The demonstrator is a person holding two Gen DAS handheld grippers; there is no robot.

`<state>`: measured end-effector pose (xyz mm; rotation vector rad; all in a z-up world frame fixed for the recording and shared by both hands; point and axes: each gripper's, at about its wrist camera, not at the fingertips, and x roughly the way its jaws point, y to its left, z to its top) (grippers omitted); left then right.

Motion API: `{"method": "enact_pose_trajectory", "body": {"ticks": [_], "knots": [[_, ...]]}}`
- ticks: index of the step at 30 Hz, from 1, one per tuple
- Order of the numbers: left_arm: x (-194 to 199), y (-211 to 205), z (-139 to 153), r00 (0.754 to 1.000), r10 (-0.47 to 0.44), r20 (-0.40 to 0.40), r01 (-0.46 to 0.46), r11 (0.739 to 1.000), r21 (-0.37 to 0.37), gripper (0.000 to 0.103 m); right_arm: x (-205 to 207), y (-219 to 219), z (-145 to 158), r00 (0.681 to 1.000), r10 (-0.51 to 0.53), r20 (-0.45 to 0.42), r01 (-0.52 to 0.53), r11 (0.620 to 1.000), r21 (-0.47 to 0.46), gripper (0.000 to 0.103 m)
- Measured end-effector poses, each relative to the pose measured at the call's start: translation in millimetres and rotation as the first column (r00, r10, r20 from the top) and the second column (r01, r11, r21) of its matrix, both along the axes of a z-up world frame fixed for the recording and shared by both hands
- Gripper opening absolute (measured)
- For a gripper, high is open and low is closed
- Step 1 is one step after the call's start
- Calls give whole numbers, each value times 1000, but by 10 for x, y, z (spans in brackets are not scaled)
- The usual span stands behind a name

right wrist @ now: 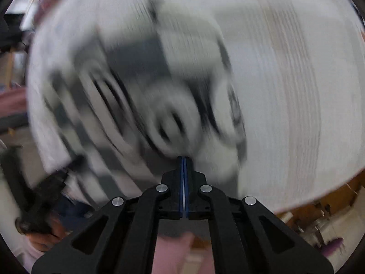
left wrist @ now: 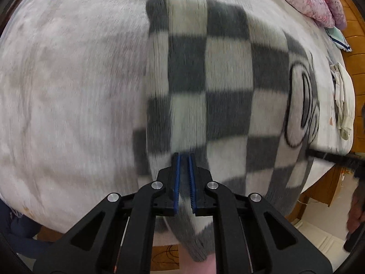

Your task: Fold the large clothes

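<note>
Jaws of the left gripper clamp the checkered sweater on the bed; right gripper jaws together, whether on fabric lost in blur.

Right wrist view: checkered sweater smeared by motion, print unreadable.
Sweater hem: runs under left hand-held gripper.
Pink bedding: cut off at edge.

One checkered sweater, two grippers, perhaps two pink pillows
</note>
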<state>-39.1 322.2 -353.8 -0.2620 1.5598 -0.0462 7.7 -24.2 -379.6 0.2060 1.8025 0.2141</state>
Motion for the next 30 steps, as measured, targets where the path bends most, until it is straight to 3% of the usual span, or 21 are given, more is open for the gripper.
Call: {"method": "enact_pose_trajectory", "body": {"ticks": [5, 8, 11, 13, 17, 21, 24, 28, 30], "knots": [[-307, -118, 52, 999, -27, 46, 25, 998, 62, 9, -800, -129, -441, 997, 9, -77, -9, 1000, -8, 0], [-524, -183, 53, 998, -23, 55, 18, 997, 81, 9, -1032, -192, -401, 999, -38, -17, 38, 999, 1, 0], [-738, -261, 62, 1000, -19, 25, 17, 996, 86, 9, -1116, -217, -328, 998, -26, -58, 27, 1000, 9, 1], [-866, -307, 127, 1000, -10, 9, 9, 996, 93, 10, -1126, -240, -211, 998, -23, -50, 24, 1000, 19, 6], [-976, -353, 297, 999, 38, 37, -39, 999, 28, 10, -1012, -361, 134, 996, -74, 45, 72, 997, 41, 6], [-983, -437, 92, 1000, 24, 12, -25, 998, 64, 10, -804, -280, 232, 989, -81, 121, 77, 996, 37, 6], [-1010, -372, -116, 1000, -15, 19, 14, 998, 64, 10, -620, -131, -32, 994, -59, 96, 62, 998, -25, 6], [-980, -368, -125, 994, -108, 7, 108, 994, 30, 9, -477, 46, -516, 997, -64, 36, 66, 996, -63, 4], [-981, -328, -61, 994, -106, -13, 106, 994, 13, 10, -454, 55, -467, 999, -50, 4, 51, 995, -88, 5]]}}
